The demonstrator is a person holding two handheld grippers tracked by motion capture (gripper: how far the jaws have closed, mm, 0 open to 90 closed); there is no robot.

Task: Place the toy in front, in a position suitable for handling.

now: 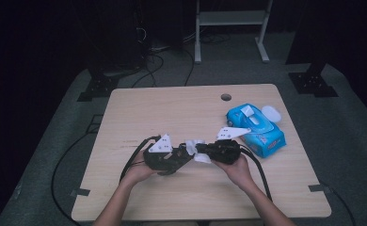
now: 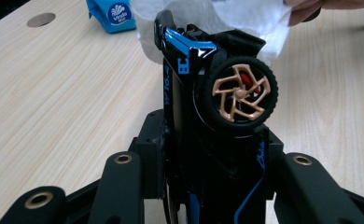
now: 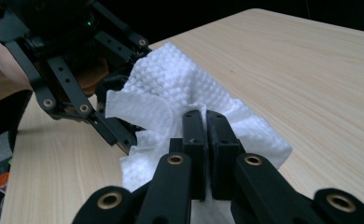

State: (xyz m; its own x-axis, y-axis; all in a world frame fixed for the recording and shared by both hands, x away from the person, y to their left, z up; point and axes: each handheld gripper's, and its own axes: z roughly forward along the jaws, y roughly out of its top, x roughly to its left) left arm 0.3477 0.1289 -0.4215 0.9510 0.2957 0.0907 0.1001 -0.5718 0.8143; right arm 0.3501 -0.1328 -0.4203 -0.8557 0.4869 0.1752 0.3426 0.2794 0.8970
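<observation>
right gripper (image 3: pixel 206 122) fingers clamped on white wipe (image 3: pixel 171 93); wipe touching left gripper (image 3: pixel 73 70); table (image 3: pixel 301 65)

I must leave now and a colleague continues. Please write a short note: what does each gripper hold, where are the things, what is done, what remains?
Left gripper: shut on the toy car, held above the table.
Right gripper: shut on the white wipe, pressed against the car's far end.
Wipe pack: on the table, right of the hands, lid open.
Done: car picked up, wipe in the gripper.
Left: probably finish wiping the car and put both down.
</observation>
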